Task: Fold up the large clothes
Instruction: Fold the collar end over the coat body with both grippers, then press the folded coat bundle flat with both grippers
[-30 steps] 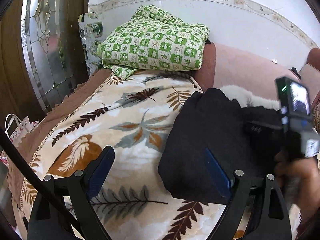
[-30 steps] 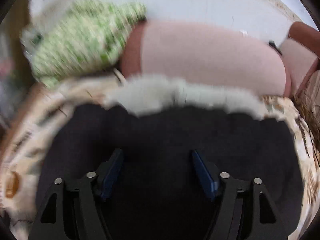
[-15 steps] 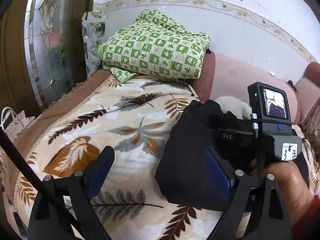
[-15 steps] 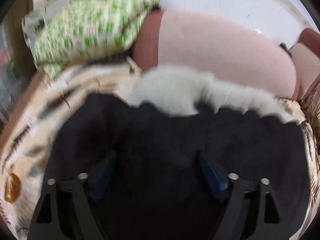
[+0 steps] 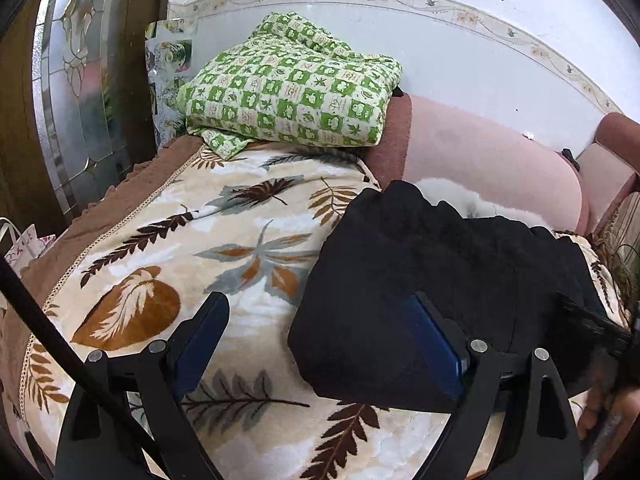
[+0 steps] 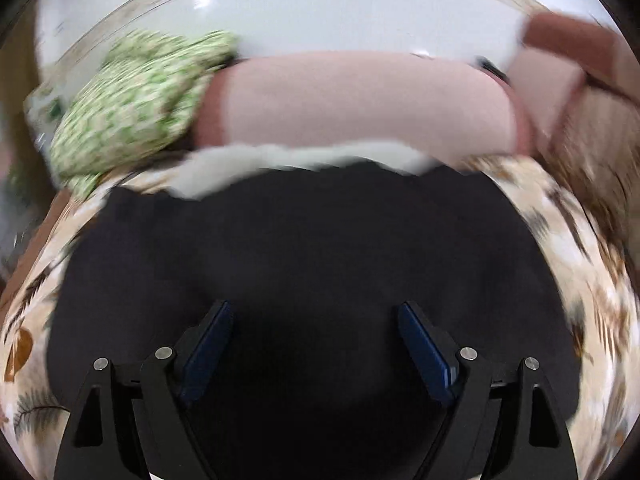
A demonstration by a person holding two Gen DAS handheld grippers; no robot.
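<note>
A folded black garment [image 5: 432, 276] with a white fleecy trim [image 5: 452, 200] lay on a leaf-patterned blanket [image 5: 208, 248] covering a sofa, its far edge near the pink backrest [image 5: 488, 160]. The left gripper [image 5: 316, 320] was held wide open over the garment's left edge, one blue finger above the blanket and the other above the dark cloth, gripping nothing. The right gripper [image 6: 312, 320] (seen through a motion-blurred view) hung above the middle of the garment [image 6: 312, 248], its jaws also spread wide and empty. A green checked quilt [image 5: 288, 92], folded, rested at the sofa's far left end against the white wall [image 5: 460, 40]
</note>
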